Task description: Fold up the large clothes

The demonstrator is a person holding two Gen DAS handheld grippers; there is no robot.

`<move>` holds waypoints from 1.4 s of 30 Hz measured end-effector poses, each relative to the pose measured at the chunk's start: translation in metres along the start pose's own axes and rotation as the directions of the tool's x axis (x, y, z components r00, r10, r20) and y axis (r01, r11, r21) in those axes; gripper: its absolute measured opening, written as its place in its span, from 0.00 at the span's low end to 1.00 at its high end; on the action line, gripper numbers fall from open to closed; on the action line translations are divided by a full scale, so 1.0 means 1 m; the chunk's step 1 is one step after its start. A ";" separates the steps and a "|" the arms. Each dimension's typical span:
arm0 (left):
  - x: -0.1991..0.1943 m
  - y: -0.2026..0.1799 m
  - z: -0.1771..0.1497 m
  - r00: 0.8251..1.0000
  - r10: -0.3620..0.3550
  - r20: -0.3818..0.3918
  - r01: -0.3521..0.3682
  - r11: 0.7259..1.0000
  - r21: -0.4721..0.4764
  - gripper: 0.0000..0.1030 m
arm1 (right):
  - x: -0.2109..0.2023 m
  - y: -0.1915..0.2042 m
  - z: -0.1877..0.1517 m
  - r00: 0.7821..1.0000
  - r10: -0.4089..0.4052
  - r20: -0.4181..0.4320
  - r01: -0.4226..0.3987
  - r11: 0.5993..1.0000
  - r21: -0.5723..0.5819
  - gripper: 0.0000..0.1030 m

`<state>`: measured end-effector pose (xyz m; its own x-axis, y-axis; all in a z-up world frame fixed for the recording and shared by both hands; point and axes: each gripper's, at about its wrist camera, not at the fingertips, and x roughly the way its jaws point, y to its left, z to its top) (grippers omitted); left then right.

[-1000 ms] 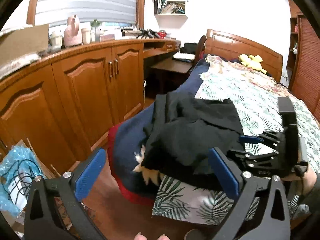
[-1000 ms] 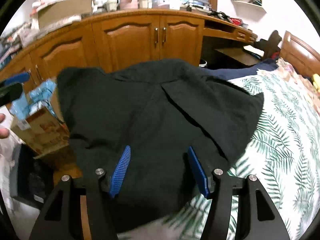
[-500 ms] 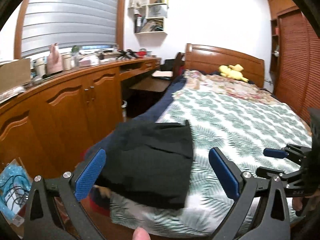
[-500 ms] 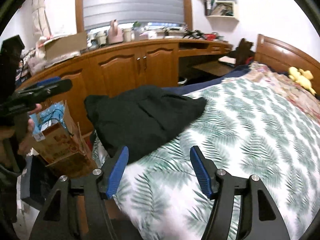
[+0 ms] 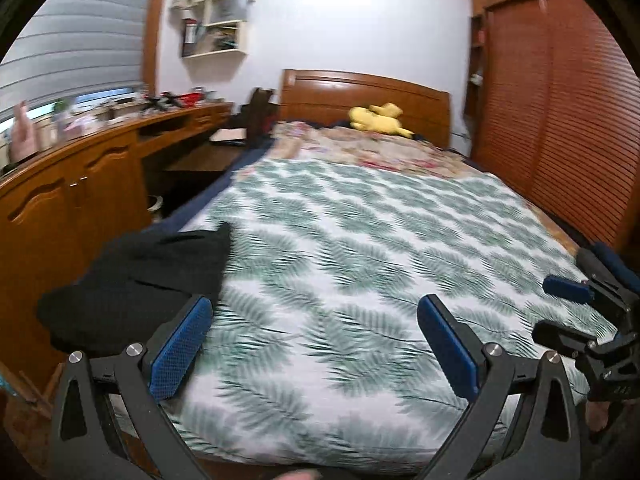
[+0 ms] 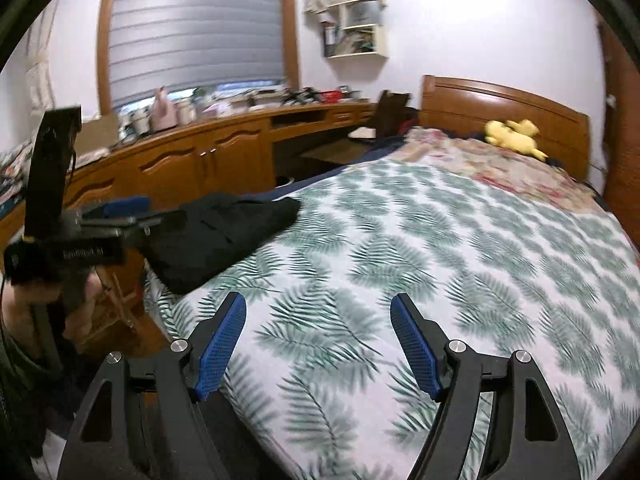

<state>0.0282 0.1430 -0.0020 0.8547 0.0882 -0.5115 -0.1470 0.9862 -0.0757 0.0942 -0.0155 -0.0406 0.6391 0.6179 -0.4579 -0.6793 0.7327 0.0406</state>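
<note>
Bedroom scene, both wrist views. The landmark is the bed (image 5: 360, 240), covered by a white spread with green fern leaves. At its far end stand a wooden headboard (image 5: 364, 96) and a yellow plush toy (image 5: 378, 120) lying on a floral cover. Along the bed's left side runs a wooden cabinet (image 6: 208, 164) with a cluttered top beneath a window blind (image 6: 196, 28); a wall shelf (image 6: 356, 20) hangs above the bed's far left corner. Louvred wardrobe doors (image 5: 560, 112) line the bed's right side. Nothing stands between either gripper and the spread.

The black garment (image 5: 152, 276), folded into a compact bundle, lies at the near left corner of the bed, partly overhanging the left edge. The left gripper (image 5: 312, 340) hovers over the near edge of the bed, jaws spread wide and empty; the garment sits just beyond and to the left of its left finger, apart from the pads. The right gripper (image 6: 318, 340), likewise over the near edge, has just been opening its jaws; nothing lies between them, and the garment (image 6: 224, 236) lies well to its left.
</note>
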 end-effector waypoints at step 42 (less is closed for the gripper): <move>-0.059 -0.146 -0.004 0.982 -0.181 0.058 0.173 0.978 0.117 1.00 | -0.121 -0.015 -0.058 0.942 -0.297 0.159 0.254 0.935 0.246 0.74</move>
<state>-0.0030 -0.0068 0.0363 0.8947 -0.0839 -0.4387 0.0626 0.9961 -0.0629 0.0067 -0.1179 -0.0372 0.8609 0.4093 -0.3022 -0.3846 0.9124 0.1401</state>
